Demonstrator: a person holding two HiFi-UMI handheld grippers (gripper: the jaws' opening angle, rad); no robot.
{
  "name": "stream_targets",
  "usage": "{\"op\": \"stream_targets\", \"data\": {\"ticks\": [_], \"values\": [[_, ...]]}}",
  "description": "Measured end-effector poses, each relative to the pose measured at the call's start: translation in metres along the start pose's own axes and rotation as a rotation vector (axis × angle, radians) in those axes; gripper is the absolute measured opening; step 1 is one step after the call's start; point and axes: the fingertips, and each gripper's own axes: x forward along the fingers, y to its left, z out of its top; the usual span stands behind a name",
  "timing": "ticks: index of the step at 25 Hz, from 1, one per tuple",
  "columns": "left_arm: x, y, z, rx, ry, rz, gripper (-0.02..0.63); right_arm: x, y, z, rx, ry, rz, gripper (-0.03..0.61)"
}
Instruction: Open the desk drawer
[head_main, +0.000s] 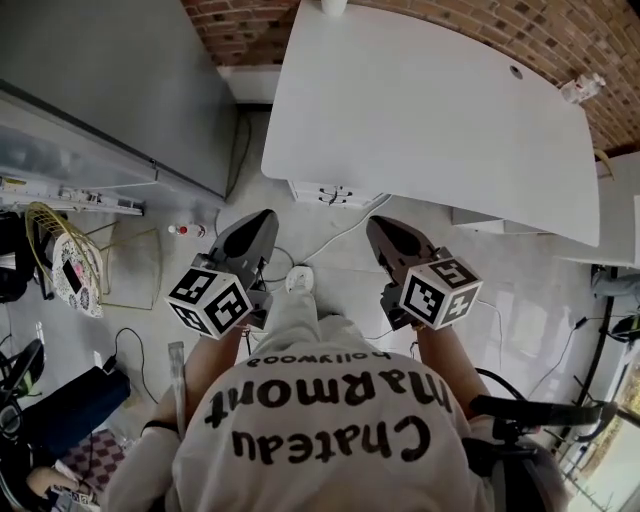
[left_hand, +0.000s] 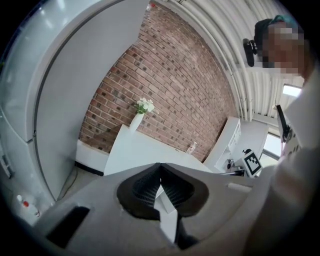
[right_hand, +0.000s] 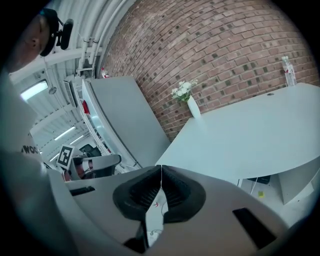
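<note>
White desk (head_main: 420, 110): untouched; step is approach.
Left gripper (head_main: 265, 220), right gripper (head_main: 380, 227): pressed together, empty.
Next: spread jaws, catch drawer handle.

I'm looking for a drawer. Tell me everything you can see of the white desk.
The white desk has a smooth top with rounded corners and a round cable hole near the far edge. It stands by the brick wall. A bottle and a flower vase stand on it; a white unit shows beneath its near edge.
</note>
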Motion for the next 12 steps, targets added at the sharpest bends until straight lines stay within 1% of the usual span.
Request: {"op": "stream_targets", "data": {"ticks": [5,8,10,12], "values": [[0.013,0.012,-0.037,0.001,0.028,-0.007,0.015,0.02,-0.019,-0.035,-0.009,0.026,0.009,0.012],[0.024,0.027,-0.061,0.023,0.037,-0.026,0.015,0.037,-0.031,-0.059,-0.005,0.019,0.016,0.012],[0.033,0.038,-0.077,0.07,0.034,-0.036,0.015,0.049,-0.042,-0.077,-0.007,0.007,0.022,0.012],[0.044,0.05,-0.097,0.144,0.03,-0.043,0.015,0.064,-0.058,-0.097,-0.01,-0.004,0.029,0.012]]}}
